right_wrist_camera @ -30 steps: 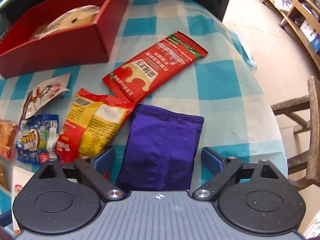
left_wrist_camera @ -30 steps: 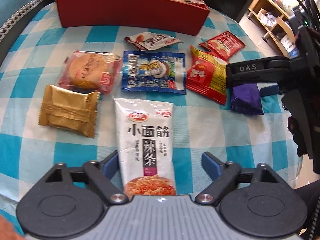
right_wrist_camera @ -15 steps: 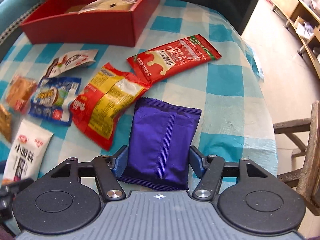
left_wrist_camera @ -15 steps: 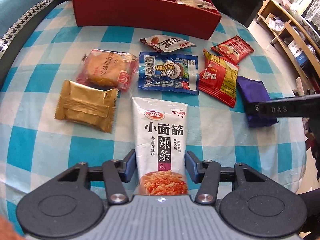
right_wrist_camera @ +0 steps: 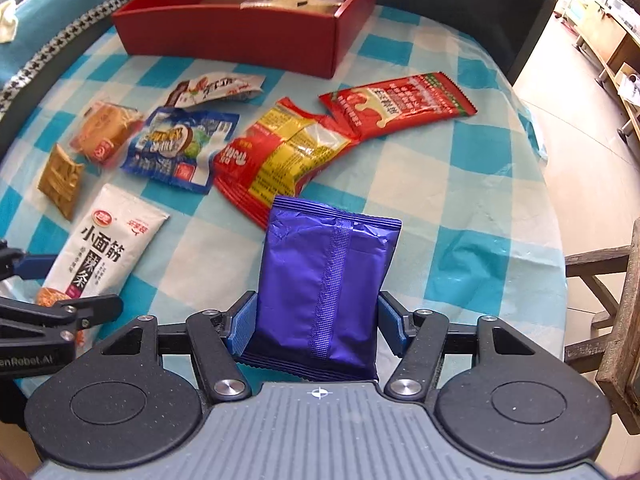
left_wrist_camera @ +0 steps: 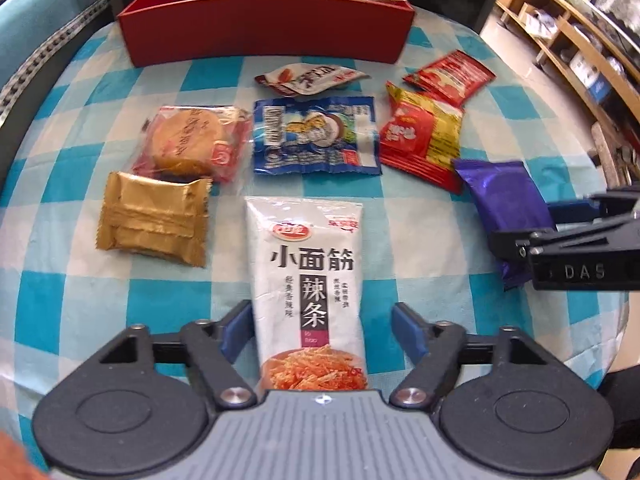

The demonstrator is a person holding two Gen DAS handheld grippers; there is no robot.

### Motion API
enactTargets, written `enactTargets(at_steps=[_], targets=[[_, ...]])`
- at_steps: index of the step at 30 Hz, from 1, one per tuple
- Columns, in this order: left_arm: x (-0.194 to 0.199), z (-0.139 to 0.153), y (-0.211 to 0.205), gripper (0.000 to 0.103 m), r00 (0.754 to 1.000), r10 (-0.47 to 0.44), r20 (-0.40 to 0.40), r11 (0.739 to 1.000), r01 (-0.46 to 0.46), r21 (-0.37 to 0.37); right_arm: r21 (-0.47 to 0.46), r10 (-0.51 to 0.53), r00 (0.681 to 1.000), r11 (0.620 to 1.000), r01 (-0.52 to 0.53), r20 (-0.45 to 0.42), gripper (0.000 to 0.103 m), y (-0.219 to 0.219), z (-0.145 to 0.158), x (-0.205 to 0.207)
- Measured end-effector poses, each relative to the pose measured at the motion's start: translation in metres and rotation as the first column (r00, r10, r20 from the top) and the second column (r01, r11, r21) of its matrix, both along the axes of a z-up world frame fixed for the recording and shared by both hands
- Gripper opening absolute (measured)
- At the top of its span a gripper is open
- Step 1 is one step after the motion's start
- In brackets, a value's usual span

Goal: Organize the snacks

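My right gripper (right_wrist_camera: 318, 322) is shut on a purple snack packet (right_wrist_camera: 324, 280) and holds it lifted off the checked tablecloth; the packet also shows in the left wrist view (left_wrist_camera: 504, 204). My left gripper (left_wrist_camera: 320, 330) is open around the lower end of a white noodle-snack packet (left_wrist_camera: 308, 272), which lies flat; the left finger touches its edge, the right finger stands apart. The white packet also shows in the right wrist view (right_wrist_camera: 108, 248). A red box (right_wrist_camera: 240, 36) at the table's far side holds one clear-wrapped snack (right_wrist_camera: 292, 0).
Loose on the cloth lie a gold packet (left_wrist_camera: 154, 216), a clear-wrapped cake (left_wrist_camera: 188, 140), a blue packet (left_wrist_camera: 316, 136), a small white-red packet (left_wrist_camera: 312, 78), a red-yellow packet (left_wrist_camera: 424, 136) and a long red packet (right_wrist_camera: 400, 102). The table edge (right_wrist_camera: 554, 216) and a wooden chair (right_wrist_camera: 608, 296) are at right.
My right gripper has closed on the purple packet and lifted it off the table. My left gripper's fingers have opened wider around the white packet, which still lies flat.
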State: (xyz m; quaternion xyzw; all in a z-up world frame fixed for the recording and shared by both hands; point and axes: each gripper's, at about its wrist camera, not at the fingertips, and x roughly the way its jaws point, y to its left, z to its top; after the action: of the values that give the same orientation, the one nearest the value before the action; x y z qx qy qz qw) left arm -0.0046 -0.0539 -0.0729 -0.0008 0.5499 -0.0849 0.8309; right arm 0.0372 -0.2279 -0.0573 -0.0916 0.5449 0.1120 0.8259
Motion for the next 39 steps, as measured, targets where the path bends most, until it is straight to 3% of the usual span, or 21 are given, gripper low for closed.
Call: enactTargets(at_steps=[5,6,7,9,15,24,28,35,37,39], targets=[[-0.006,-0.002,-0.007,0.103,0.999,-0.033,0.006,0.995,0.033,0.091,0.018,0.005,1.000,1.000,-0.005,-0.008,0.070,0.000,0.000,-0.001],[-0.007,-0.001,-0.006,0.099,1.000,-0.029,0.007,0.995,0.028,0.097,0.018,0.007,1.000,1.000,-0.007,-0.005,0.070,-0.001,0.001,-0.002],[-0.009,0.000,-0.005,0.096,1.000,-0.024,0.007,0.995,0.023,0.098,0.019,0.009,1.000,1.000,-0.009,-0.004,0.070,-0.001,0.002,-0.002],[-0.011,0.003,-0.001,0.081,1.000,-0.013,0.000,0.996,0.013,0.085,0.021,0.017,1.000,1.000,-0.017,-0.001,0.070,-0.001,0.004,-0.004],[-0.016,0.013,0.012,0.076,0.999,0.043,-0.018,0.999,-0.042,0.027,0.027,0.054,0.998,0.998,-0.055,0.027,0.070,0.006,0.015,-0.010],[-0.008,0.033,0.019,0.074,1.000,0.017,0.022,0.999,-0.016,-0.037,0.041,0.062,0.997,0.997,-0.065,0.055,0.070,0.012,0.023,-0.008],[-0.003,0.012,0.017,0.077,1.000,0.015,-0.027,1.000,-0.015,-0.009,0.019,0.072,0.997,0.997,-0.072,0.025,0.070,0.017,0.012,-0.005],[0.010,0.000,0.005,0.099,1.000,0.005,0.005,0.998,-0.006,0.060,0.016,0.071,0.997,0.997,-0.071,0.008,0.070,0.018,0.009,-0.002],[0.009,0.000,0.002,0.098,1.000,-0.014,0.007,0.996,0.013,0.085,0.016,0.070,0.998,0.997,-0.070,0.006,0.070,0.018,0.008,-0.002],[0.003,0.001,0.000,0.090,0.999,-0.043,0.012,0.994,0.041,0.102,0.015,0.072,0.997,0.997,-0.072,0.005,0.070,0.018,0.007,-0.002]])
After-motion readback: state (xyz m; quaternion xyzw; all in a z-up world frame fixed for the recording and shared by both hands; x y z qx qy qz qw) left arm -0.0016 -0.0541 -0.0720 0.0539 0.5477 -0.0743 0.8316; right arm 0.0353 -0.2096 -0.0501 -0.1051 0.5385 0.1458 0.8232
